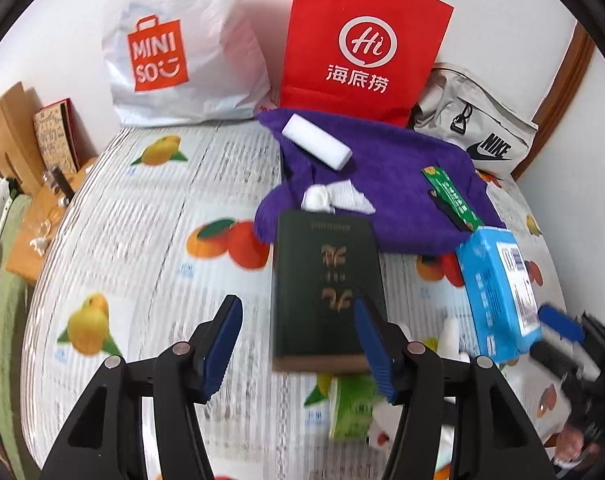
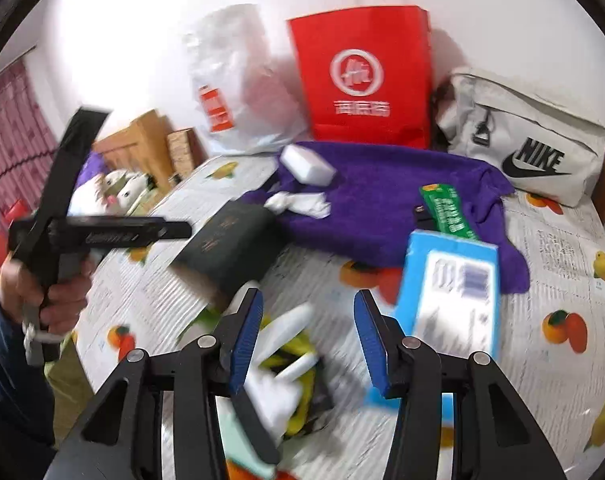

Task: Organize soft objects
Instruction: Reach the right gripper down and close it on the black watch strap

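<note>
both tongs are apart and holding nothing right now: the left tongs [image 1: 298, 344] stand fairly wide over the near end of the dark green book [image 1: 326, 292], and the right tongs [image 2: 306, 336] are narrower but clearly gapped, hanging above a blurry white and yellow heap [image 2: 290, 364] i can't identify.

using the purple towel [image 1: 382, 192] as the landmark: it lies spread on the fruit-print counter [image 1: 150, 240], with a white foam block [image 1: 316, 142] on its far corner, a crumpled tissue [image 1: 322, 198] on its near edge, and a green packet [image 1: 452, 198] on its right side. the book sits just in front of it, and the blue tissue pack [image 1: 498, 292] is at its near right corner.

what could go wrong: pull the towel first and everything riding on it slides or drops off. the tissue is flimsy, so pads could tear it or miss. both tongs working near the book could bump each other.

containers behind the towel: white shopping bag [image 1: 182, 48], red paper bag [image 1: 362, 44], grey sports bag [image 1: 474, 128]. can't see inside any of them.
</note>
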Demonstrator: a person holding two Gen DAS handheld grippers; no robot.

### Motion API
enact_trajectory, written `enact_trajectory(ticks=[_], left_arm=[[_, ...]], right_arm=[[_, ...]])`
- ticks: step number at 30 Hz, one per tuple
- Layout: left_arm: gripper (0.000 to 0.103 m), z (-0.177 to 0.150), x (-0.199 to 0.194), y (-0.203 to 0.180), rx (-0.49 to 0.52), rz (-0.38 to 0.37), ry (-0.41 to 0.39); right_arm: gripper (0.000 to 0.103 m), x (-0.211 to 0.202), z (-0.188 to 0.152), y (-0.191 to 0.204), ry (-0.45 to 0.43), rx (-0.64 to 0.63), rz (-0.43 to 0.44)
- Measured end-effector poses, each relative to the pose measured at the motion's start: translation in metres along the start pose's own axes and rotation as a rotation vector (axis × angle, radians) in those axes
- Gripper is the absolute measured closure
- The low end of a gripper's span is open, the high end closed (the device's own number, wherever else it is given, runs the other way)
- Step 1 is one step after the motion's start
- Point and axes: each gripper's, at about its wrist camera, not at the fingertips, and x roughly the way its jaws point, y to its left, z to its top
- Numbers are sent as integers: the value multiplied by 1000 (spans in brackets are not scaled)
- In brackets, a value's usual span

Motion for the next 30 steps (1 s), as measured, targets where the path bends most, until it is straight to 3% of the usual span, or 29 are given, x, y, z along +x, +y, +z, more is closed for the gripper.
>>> enact_trajectory(ticks=[5,9,12,26,30], left_arm=[[47,-16,-9,0,0,-13,-4],[47,-26,-15,4,-13,-31,-8],[47,-33,-13,7,-18,-33,3],[47,-46,-7,32,-63,-75,33],[46,-46,-9,39,-79,-77,24]], right_arm=[[70,0,-29,31,51,-131,9],[75,4,-40,46,79,-190,35],[85,10,-43,54,95,-217,36],[84,46,-46,59,224,-307,-37],[78,55,-46,62,261,-338,-48]])
